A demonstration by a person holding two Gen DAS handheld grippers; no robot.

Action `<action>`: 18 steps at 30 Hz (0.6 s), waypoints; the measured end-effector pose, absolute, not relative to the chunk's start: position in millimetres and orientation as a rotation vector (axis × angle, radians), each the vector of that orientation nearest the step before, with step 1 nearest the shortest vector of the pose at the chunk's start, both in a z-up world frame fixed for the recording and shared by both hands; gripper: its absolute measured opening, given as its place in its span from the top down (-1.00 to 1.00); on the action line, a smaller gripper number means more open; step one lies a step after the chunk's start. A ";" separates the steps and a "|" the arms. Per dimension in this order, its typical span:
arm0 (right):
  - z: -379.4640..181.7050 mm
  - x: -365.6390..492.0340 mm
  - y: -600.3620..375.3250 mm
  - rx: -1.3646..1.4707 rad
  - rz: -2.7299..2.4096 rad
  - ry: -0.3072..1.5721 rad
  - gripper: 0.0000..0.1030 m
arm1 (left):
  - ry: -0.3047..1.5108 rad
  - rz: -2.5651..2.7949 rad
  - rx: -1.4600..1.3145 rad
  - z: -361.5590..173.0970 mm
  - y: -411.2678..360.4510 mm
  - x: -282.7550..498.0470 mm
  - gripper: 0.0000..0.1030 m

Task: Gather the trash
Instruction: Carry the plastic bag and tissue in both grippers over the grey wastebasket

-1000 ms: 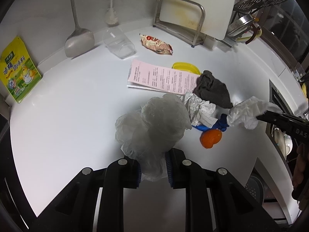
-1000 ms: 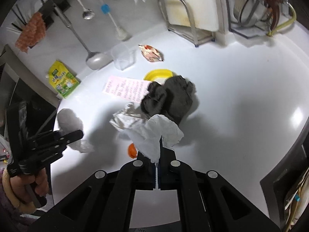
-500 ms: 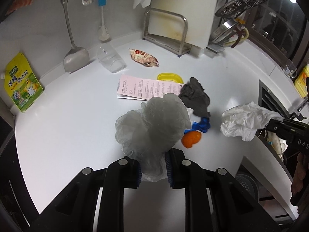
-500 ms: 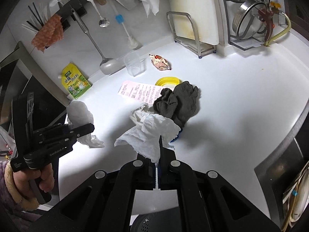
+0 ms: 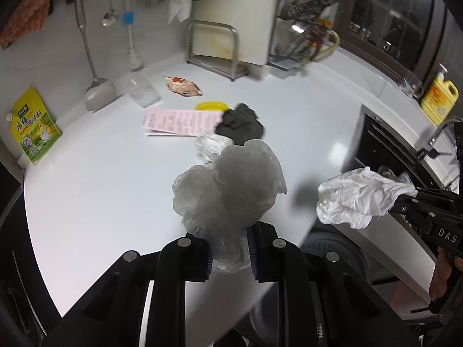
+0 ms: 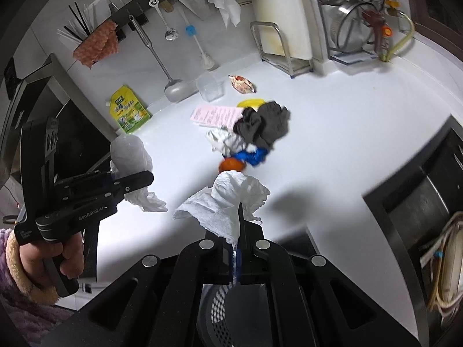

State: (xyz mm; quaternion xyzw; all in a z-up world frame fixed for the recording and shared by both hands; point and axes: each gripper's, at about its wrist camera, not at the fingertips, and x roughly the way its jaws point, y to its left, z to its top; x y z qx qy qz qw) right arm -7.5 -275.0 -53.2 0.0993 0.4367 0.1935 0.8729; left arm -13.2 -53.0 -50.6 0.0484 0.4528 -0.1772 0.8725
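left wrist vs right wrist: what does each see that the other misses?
Left wrist only: yellow soap bottle at the far right.
Right wrist only: orange and blue wrapper beside the pile, and the mesh bin under the gripper.
Both: left gripper shut on the grey plastic bag, right gripper shut on the white tissue, pink receipt, dark cloth, green pouch.

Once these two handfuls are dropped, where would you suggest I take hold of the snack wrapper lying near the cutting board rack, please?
The snack wrapper lies flat and crinkled on the counter, apart from the clear cup and the rack. I would probably come from above and pinch across its narrow width near the middle, where raised folds give the fingers something to catch; its pointed ends look too flat.
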 end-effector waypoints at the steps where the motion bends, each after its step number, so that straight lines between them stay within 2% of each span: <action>1: -55.2 -14.1 -279.3 0.208 0.403 0.916 0.98 | 0.947 -0.376 0.104 -50.6 -57.6 -19.2 0.62; 18: -109.7 -113.1 -334.6 0.196 0.366 1.017 0.98 | 1.002 -0.484 0.172 -77.5 -126.4 -97.3 0.62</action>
